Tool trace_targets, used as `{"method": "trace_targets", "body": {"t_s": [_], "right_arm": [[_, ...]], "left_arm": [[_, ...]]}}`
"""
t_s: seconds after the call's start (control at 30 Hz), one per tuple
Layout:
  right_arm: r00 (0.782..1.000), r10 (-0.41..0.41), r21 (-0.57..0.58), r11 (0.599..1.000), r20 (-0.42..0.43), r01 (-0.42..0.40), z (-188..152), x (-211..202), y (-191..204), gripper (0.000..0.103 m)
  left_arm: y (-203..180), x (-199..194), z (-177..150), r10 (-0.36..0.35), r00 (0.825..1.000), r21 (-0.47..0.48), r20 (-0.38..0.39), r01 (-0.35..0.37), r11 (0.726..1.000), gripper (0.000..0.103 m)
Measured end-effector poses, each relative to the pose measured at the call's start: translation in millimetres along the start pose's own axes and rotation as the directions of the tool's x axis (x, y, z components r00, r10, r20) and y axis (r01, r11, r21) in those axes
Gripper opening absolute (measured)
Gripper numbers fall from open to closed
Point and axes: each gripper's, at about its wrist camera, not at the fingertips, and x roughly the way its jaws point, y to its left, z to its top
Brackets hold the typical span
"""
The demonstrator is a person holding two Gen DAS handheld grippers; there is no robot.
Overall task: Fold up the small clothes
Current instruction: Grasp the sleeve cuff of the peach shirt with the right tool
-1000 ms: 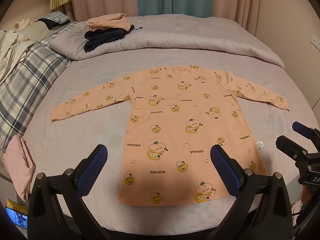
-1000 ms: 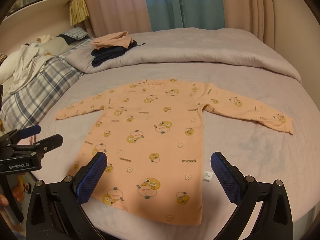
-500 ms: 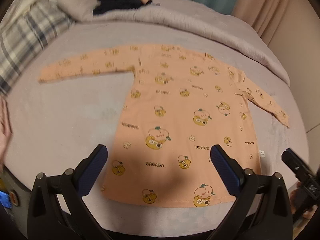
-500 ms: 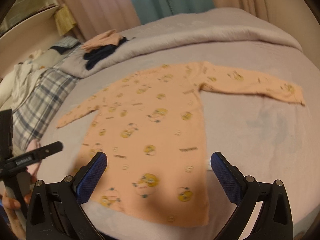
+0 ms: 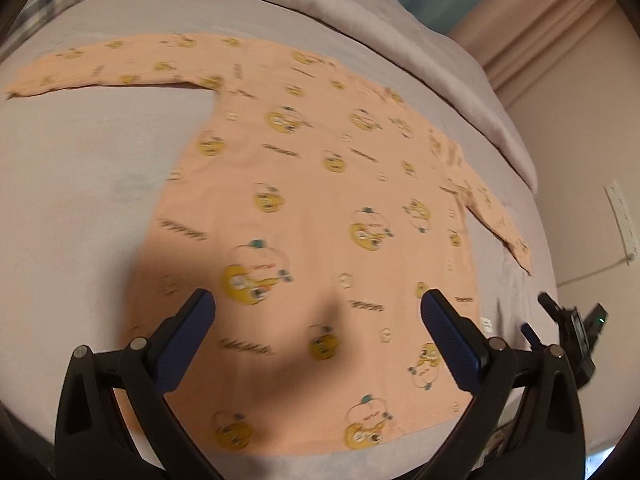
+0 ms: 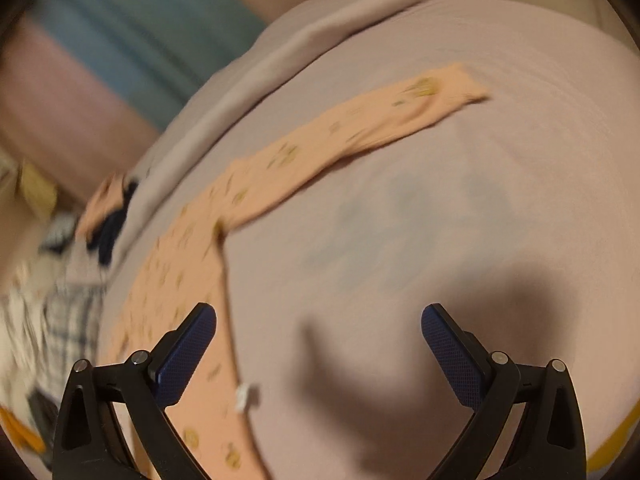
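Bed w/ peach shirt spread flat, unfolded; no fold done yet. Your left gripper & right gripper: jaws released, holding nothing.

Bare bed sheet beside the shirt lies unobstructed.

The left tongs have 2 black plastic arms that widen into hollow, triangle-shaped frames, each tipped with a dark blue finger pad of fine grid texture. Each arm carries 2 round silver screws, 4 in all. The right tongs are built the same: black arms with triangular cut-outs, dark blue gridded pads and 4 silver screws; seen from the left camera their black body shows a small green light.
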Motion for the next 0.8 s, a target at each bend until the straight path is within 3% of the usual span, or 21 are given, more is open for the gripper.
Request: {"method": "trace_targets", "body": {"t_s": [0.17, 0.3, 0.4, 0.47, 0.57, 0.63, 0.67, 0.7, 0.77, 0.8], "right_arm": [[0.997, 0.058, 0.173, 0.983, 0.049, -0.065, 29.2, 15.1, -37.1, 0.103], [0.996, 0.074, 0.241, 0.967, 0.041, -0.082, 57.5, 36.1, -46.8, 0.102], [0.994, 0.084, 0.288, 0.952, 0.074, -0.102, 76.9, 42.4, -54.7, 0.101], [0.992, 0.066, 0.327, 0.94, 0.107, -0.098, 87.9, 46.6, -64.8, 0.092], [0.987, 0.06, 0.373, 0.921, 0.147, -0.112, 97.3, 49.9, -82.6, 0.061], [0.986, 0.08, 0.413, 0.901, 0.15, -0.135, 99.3, 54.7, -94.2, 0.025], [0.984, 0.093, 0.445, 0.883, 0.149, -0.151, 98.2, 58.8, -102.1, 0.016], [0.982, 0.11, 0.477, 0.862, 0.152, -0.17, 95.1, 61.2, -110.0, 0.0], [0.969, 0.16, 0.5, 0.834, 0.187, -0.234, 87.3, 57.6, -119.6, 0.0], [0.967, 0.161, 0.489, 0.839, 0.197, -0.239, 86.6, 54.8, -118.4, 0.0]], "left_arm": [[-15.1, 21.9, 16.2, -0.009, 0.999, 0.065, -0.035, 0.012, 0.998, 0.103], [-19.4, 33.5, 30.6, -0.046, 0.997, 0.049, -0.054, 0.049, 0.998, 0.102], [-25.6, 40.7, 39.3, -0.035, 0.998, 0.062, -0.05, 0.038, 0.997, 0.102], [-29.4, 46.6, 43.9, -0.035, 0.998, 0.07, -0.053, 0.038, 0.997, 0.102], [-34.5, 54.1, 49.1, -0.04, 0.997, 0.081, -0.06, 0.045, 0.996, 0.102], [-37.1, 58.8, 52.4, -0.03, 0.998, 0.095, -0.061, 0.035, 0.995, 0.102], [-37.9, 61.7, 54.3, -0.024, 0.998, 0.1, -0.062, 0.03, 0.995, 0.102], [-38.0, 64.0, 56.2, -0.021, 0.998, 0.101, -0.062, 0.028, 0.995, 0.102], [-36.6, 67.4, 61.1, -0.011, 0.998, 0.098, -0.056, 0.017, 0.995, 0.102], [-35.3, 68.9, 64.2, -0.006, 0.999, 0.095, -0.051, 0.01, 0.995, 0.102]]}}
